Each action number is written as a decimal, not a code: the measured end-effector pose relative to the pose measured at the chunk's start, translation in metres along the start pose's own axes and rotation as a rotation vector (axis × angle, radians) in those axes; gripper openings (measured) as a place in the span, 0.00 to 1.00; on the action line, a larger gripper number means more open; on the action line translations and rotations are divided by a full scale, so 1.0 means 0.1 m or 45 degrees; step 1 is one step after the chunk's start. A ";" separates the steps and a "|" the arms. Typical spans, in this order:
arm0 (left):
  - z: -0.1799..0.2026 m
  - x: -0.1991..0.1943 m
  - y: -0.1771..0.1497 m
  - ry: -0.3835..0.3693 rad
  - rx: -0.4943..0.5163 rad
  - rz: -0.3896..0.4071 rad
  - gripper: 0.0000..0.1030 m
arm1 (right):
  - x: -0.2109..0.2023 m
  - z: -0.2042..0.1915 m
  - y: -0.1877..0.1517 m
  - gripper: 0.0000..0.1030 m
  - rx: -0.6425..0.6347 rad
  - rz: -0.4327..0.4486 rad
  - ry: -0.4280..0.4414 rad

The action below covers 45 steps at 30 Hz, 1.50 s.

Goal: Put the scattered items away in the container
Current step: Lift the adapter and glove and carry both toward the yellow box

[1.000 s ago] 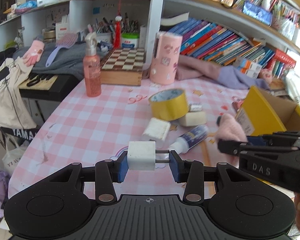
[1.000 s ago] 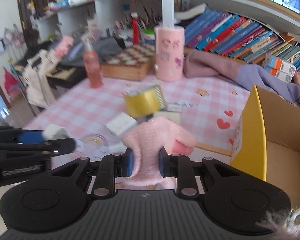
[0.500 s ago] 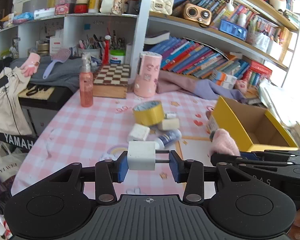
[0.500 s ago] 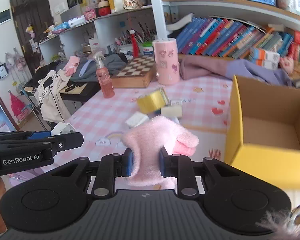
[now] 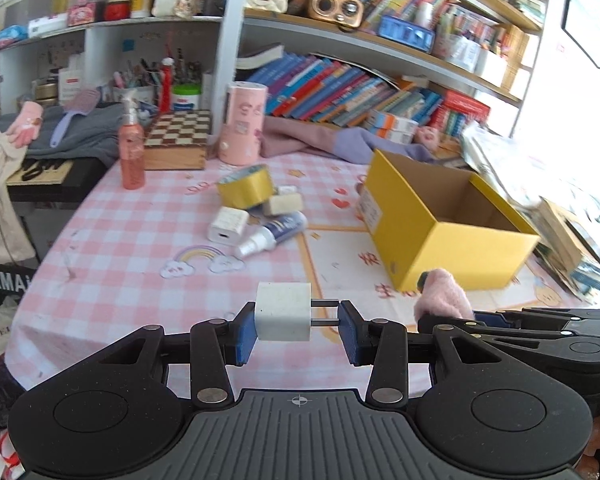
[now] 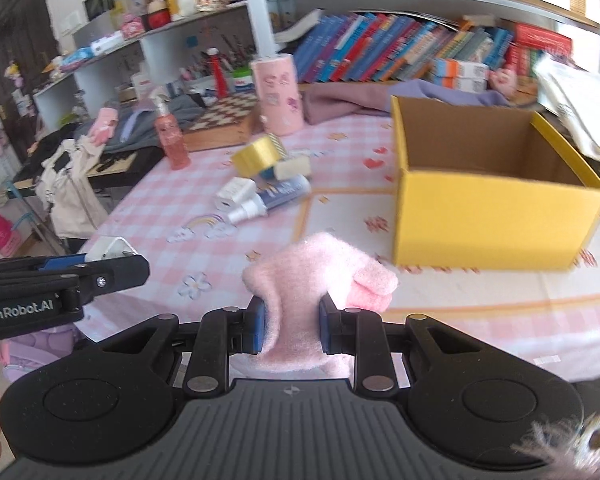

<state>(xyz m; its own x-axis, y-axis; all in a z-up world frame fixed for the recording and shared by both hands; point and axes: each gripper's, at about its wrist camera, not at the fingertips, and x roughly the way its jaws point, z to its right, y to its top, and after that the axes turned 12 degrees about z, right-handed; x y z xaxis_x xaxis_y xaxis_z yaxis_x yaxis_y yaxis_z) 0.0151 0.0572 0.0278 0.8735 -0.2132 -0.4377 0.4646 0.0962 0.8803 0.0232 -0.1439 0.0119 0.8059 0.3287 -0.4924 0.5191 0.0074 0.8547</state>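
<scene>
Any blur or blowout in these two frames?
Left wrist: window side at right blown out, yellow box fairly sharp, charger crisp. Right wrist: box edges and tape roll motion-smeared, pink glove sharp; both fisheye-bent.

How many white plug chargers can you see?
2. One white charger is held in the left tongs. The other charger lies on the table beside the spray bottle. More may hide behind things.

A pink checked tabletop carries an open yellow cardboard box at right. Left of it lie a white charger cube, a blue spray tube and, farther back, a yellow tape roll.
</scene>
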 end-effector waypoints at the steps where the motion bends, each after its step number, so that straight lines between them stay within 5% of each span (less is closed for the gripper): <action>1: 0.02 -0.01 -0.02 -0.013 0.003 -0.003 0.40 | -0.03 0.02 -0.03 0.23 0.007 -0.006 -0.017; 24: 0.55 0.27 -0.07 -0.267 0.103 -0.081 0.40 | -0.34 0.49 -0.19 0.24 0.140 -0.045 -0.271; 45: 0.88 0.52 -0.07 -0.350 0.149 -0.132 0.40 | -0.33 0.86 -0.21 0.24 0.206 -0.069 -0.340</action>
<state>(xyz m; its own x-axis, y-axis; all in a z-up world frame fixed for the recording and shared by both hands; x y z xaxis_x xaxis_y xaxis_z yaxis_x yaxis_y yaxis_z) 0.0442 -0.0404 0.0148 0.7428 -0.4721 -0.4747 0.5153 -0.0494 0.8556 0.0097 -0.2363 -0.0040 0.8109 0.0724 -0.5807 0.5848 -0.1394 0.7991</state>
